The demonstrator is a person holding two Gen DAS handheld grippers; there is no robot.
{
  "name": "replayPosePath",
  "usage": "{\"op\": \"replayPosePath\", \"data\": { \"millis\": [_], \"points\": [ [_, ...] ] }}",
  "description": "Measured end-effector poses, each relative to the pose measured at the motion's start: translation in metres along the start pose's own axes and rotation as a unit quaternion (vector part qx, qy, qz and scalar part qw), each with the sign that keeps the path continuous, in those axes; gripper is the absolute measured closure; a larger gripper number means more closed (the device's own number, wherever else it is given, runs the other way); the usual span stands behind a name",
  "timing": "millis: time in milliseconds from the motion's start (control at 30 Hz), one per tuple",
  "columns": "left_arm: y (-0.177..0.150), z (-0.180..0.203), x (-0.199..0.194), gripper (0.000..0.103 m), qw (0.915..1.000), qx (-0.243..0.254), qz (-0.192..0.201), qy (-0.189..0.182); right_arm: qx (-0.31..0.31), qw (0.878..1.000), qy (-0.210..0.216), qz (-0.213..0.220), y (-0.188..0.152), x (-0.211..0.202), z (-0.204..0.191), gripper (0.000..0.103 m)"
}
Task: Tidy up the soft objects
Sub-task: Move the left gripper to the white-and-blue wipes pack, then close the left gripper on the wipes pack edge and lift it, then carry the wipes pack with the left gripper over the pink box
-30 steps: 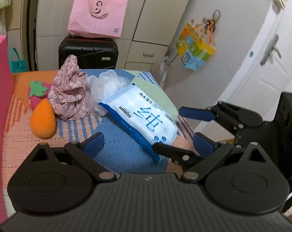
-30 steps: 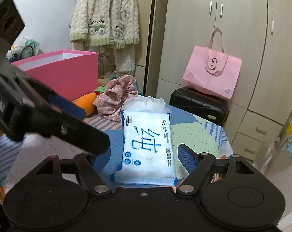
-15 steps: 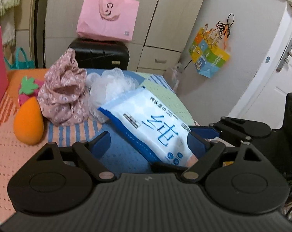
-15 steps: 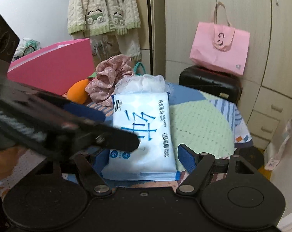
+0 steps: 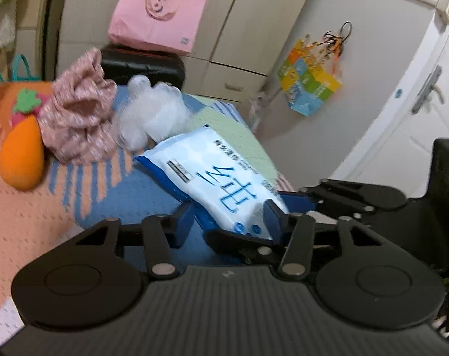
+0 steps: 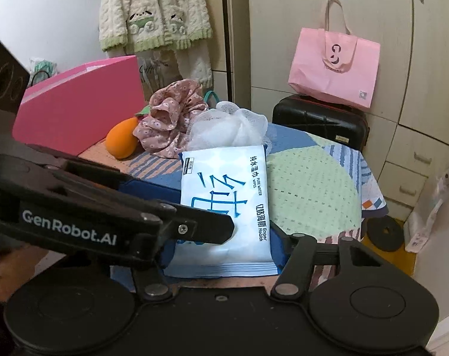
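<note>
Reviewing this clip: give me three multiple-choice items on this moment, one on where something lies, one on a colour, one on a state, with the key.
1. Where does the orange plush carrot lie?
A. Beside the pink box
B. On the black suitcase
C. On top of the wipes pack

2. What colour is the tote bag on the suitcase?
A. Green
B. Pink
C. Black

3. How do the wipes stand with the right gripper?
A. Hanging from the wardrobe
B. Inside the pink box
C. Between its closing jaws

Key: 1 A, carrot sits by the box wall; 2 B, plainly pink; 3 C, pack's near end lies between both fingers.
</note>
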State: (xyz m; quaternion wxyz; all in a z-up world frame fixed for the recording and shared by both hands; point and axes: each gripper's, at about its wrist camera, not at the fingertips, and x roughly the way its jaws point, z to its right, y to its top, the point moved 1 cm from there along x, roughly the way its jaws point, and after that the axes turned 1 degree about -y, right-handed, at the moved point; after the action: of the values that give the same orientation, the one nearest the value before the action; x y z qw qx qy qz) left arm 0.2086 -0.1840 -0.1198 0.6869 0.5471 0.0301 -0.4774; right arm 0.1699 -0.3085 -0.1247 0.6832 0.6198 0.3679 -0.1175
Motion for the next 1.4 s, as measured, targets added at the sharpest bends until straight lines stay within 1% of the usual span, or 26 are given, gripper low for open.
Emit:
{"op": "replayPosePath", "data": {
  "millis": [33, 133, 267, 367, 567, 767, 867, 967, 1067, 1167, 1267, 1400],
  "points": [
    [-0.002, 0.000, -0.002, 0.054, 1.0000, -0.005, -0.001, -0.007, 0.003, 1.000, -0.002, 0.001, -0.001, -0.001, 0.000, 0.040],
    [-0.007, 0.003, -0.010, 0.054, 0.9999, -0.009, 0.004, -0.010, 0.009, 1.000, -0.008, 0.008, -0.003, -0.008, -0.006, 0.041],
    [-0.012, 0.002, -0.027, 0.054, 0.9998, -0.011, 0.009, -0.017, 0.036, 0.999, -0.002, 0.025, -0.007, -0.020, -0.014, 0.042],
    [-0.015, 0.004, -0.038, 0.054, 0.9998, -0.002, 0.012, -0.016, 0.061, 0.998, 0.001, 0.034, -0.009, -0.027, -0.021, 0.042],
    [-0.020, 0.004, -0.055, 0.054, 0.9998, 0.007, -0.004, -0.021, 0.098, 0.995, -0.001, 0.032, -0.016, -0.036, -0.039, 0.042],
    [-0.025, 0.007, -0.076, 0.054, 0.9998, 0.016, -0.005, -0.009, 0.142, 0.989, 0.014, 0.033, -0.022, -0.046, -0.051, 0.042],
    [-0.028, 0.009, -0.086, 0.054, 0.9997, 0.025, -0.007, 0.004, 0.138, 0.990, 0.013, 0.033, -0.023, -0.050, -0.063, 0.042],
    [-0.030, 0.010, -0.096, 0.054, 0.9996, 0.027, -0.007, 0.010, 0.147, 0.988, 0.025, 0.038, -0.025, -0.054, -0.070, 0.042],
    [-0.031, 0.009, -0.108, 0.053, 0.9996, 0.028, -0.005, 0.010, 0.154, 0.987, 0.034, 0.043, -0.026, -0.058, -0.077, 0.042],
    [-0.033, 0.008, -0.120, 0.053, 0.9995, 0.028, 0.005, 0.009, 0.157, 0.985, 0.042, 0.052, -0.026, -0.064, -0.085, 0.042],
    [-0.037, 0.007, -0.134, 0.053, 0.9995, 0.028, 0.016, 0.008, 0.150, 0.986, 0.042, 0.058, -0.023, -0.069, -0.095, 0.042],
    [-0.039, 0.003, -0.152, 0.053, 0.9996, 0.021, 0.017, 0.005, 0.136, 0.988, 0.041, 0.058, -0.018, -0.076, -0.109, 0.042]
  ]
}}
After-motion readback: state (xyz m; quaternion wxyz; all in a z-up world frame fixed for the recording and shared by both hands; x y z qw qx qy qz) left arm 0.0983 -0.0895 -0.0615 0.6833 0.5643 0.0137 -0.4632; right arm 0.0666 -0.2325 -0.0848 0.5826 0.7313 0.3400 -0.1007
